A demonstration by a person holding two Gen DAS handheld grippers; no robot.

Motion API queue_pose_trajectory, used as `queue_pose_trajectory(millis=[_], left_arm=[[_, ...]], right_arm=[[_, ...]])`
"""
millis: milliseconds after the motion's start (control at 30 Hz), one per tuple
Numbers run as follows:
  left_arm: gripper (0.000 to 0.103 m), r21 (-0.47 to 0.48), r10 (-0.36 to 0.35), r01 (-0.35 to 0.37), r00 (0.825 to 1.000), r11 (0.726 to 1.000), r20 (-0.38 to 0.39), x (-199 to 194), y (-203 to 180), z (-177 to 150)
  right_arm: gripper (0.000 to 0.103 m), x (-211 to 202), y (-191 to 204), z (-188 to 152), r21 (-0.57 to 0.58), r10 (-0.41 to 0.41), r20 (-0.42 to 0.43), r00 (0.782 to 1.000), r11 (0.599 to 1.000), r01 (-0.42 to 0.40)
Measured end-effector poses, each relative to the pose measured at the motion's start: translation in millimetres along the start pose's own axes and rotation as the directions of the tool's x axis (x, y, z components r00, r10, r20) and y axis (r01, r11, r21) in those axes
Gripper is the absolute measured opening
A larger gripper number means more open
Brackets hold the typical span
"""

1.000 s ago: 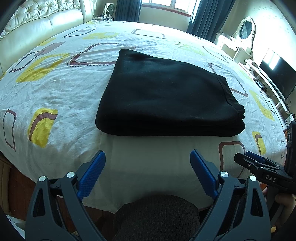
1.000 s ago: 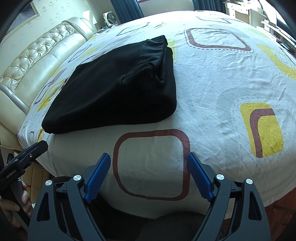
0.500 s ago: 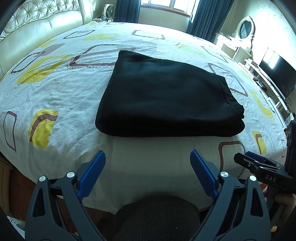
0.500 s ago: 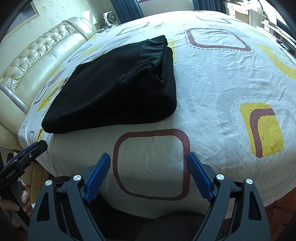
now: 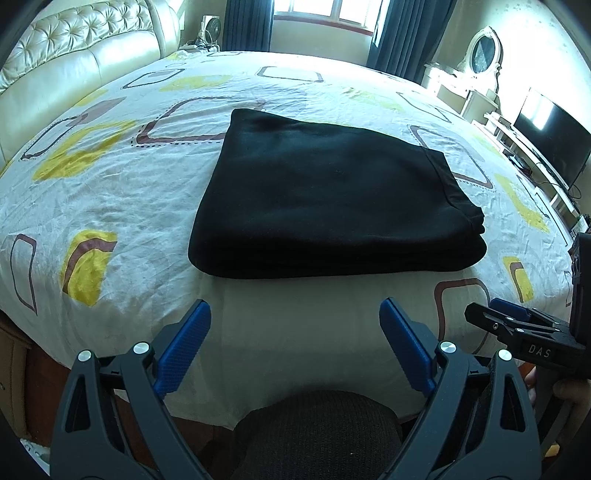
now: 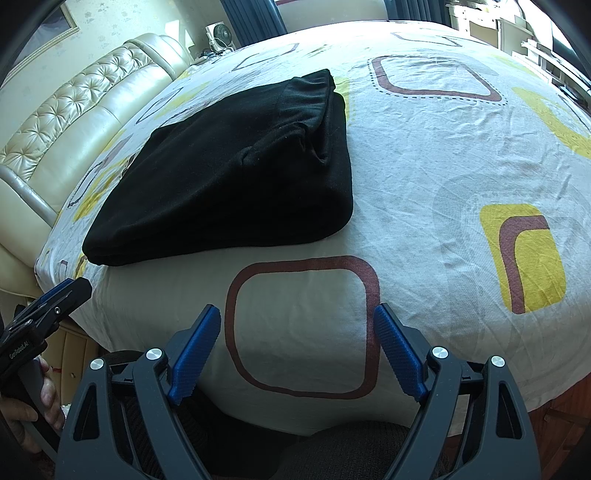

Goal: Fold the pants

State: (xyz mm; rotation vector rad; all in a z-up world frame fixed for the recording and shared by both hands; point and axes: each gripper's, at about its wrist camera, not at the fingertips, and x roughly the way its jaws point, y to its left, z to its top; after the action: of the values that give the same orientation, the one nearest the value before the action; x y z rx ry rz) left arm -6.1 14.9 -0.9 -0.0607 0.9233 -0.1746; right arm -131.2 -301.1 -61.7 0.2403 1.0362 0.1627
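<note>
The black pants [image 5: 328,199] lie folded into a thick rectangle on the patterned bed sheet [image 5: 110,177]; they also show in the right wrist view [image 6: 236,173], with the waistband on the right side. My left gripper [image 5: 295,339] is open and empty at the bed's near edge, short of the pants. My right gripper [image 6: 297,343] is open and empty over the bed's edge, to the right of the pants. The right gripper also shows at the right of the left wrist view [image 5: 517,325], and the left gripper at the left of the right wrist view [image 6: 55,302].
A cream tufted headboard [image 5: 74,51] runs along the left. A television [image 5: 546,144] and white furniture [image 5: 465,96] stand to the right. A fan [image 6: 219,35] stands by the curtains at the back. A dark knee [image 5: 317,432] sits below the grippers.
</note>
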Motion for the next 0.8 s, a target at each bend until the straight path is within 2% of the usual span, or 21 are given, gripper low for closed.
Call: queue_pose_trajectory(millis=[400,633,800], left_arm=[[0.093,0.053,0.057,-0.057,0.998,0.997,0.010,-2.4,-7.7,-1.4],[0.093,0.059,0.054,-0.055,0.998,0.997,0.023,-5.9,-10.3,-0.2],[0.097,0.042,0.046,-0.048,0.998,0.998,0.043,-10.5,-8.6,1.4]], right_arm=[[0.084,-0.2,-1.5,-1.8,-0.003,-0.002,-0.002,1.000,1.000,0.002],[0.085,-0.6,-1.9,-2.0,-0.003,-0.002,-0.003,1.000,1.000,0.002],[0.085,-0.5,-1.7,-2.0,-0.003,-0.002,-0.004,1.000,1.000,0.002]])
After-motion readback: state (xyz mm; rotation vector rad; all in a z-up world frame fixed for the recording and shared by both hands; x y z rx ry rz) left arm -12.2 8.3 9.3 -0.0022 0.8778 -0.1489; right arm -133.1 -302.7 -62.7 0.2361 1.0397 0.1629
